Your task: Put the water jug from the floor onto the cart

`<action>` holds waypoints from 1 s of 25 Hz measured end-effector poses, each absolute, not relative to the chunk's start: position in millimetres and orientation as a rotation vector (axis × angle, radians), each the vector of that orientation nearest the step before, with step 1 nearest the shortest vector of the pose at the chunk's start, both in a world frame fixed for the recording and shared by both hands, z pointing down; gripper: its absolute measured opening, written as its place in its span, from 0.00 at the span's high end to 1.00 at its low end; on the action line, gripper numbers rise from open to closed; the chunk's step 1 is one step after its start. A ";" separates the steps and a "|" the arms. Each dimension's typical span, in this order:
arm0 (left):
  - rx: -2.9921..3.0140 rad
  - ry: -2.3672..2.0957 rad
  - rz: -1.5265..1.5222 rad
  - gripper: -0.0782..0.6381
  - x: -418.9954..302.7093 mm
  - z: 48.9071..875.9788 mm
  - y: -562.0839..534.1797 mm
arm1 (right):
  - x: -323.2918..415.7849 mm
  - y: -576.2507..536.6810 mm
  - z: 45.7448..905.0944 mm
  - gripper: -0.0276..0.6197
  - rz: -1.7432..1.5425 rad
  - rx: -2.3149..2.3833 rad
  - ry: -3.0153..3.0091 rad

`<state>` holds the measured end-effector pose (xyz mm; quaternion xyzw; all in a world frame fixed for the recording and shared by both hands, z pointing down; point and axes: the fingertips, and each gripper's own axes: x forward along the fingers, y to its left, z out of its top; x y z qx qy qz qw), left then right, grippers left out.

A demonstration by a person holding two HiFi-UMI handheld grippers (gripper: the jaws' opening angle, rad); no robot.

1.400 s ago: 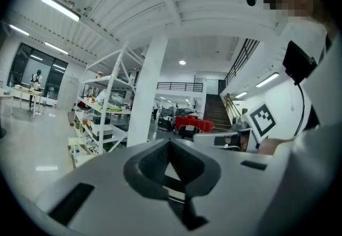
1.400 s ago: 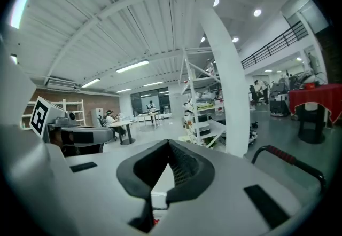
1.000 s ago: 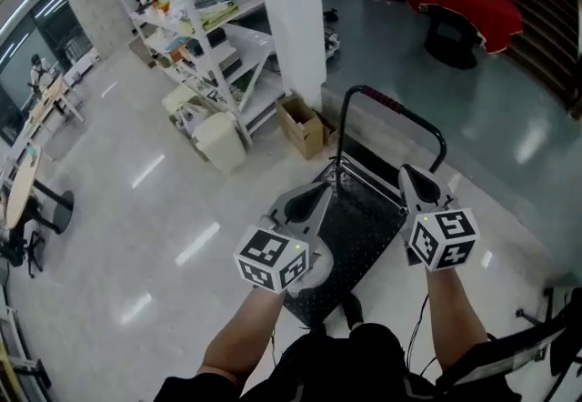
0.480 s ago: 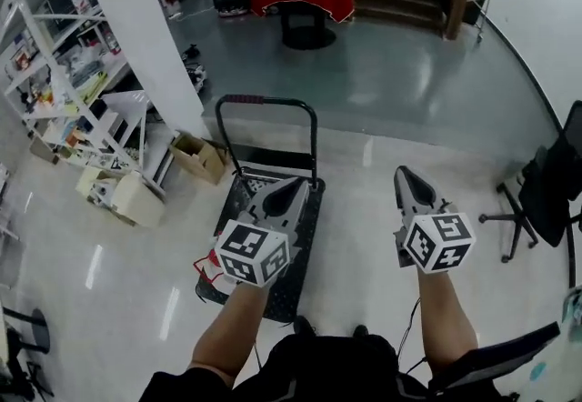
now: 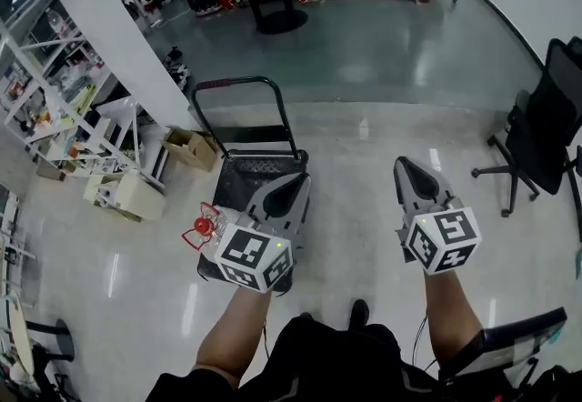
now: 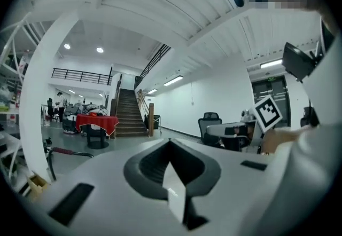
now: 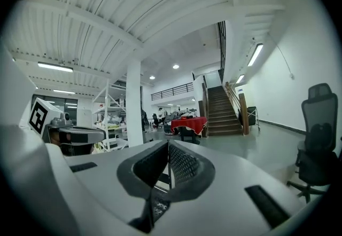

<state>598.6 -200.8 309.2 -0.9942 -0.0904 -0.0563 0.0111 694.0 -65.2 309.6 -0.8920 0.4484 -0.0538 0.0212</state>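
Nothing of the job looks done. The cart (image 5: 247, 175) stands on the floor (image 5: 382, 109) just ahead, its deck bare as far as it shows. The left gripper (image 5: 291, 184) and right gripper (image 5: 406, 168) are held out level, fingers clenched on nothing. I can't spot the jug anywhere, so finding, lifting and loading it all remain.

**Cart standing by**

1 black platform cart (image 5: 247, 175) stands on the glossy pale floor (image 5: 364, 209). Its dark tubular push handle rises upright at the far end. The textured deck lies flat, its near end hidden.
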 end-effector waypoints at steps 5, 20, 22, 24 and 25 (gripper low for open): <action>-3.135 -0.294 -0.180 0.89 538.0 323.1 -163.9 | 631.2 -21.4 313.6 0.95 -0.162 -2.801 1.355; -3.200 -0.386 -0.145 0.89 322.2 341.8 -73.0 | 385.5 75.9 338.3 0.95 -0.203 -2.791 1.359; -3.183 -0.386 -0.119 0.89 295.5 336.8 -52.0 | 359.7 93.7 332.6 0.95 -0.168 -2.797 1.393; -3.205 -0.350 -0.133 0.89 263.9 339.3 -33.2 | 328.7 115.5 331.7 0.95 -0.174 -2.783 1.429; -3.216 -0.325 -0.148 0.89 247.8 343.4 -22.7 | 313.2 129.0 334.0 0.95 -0.185 -2.778 1.443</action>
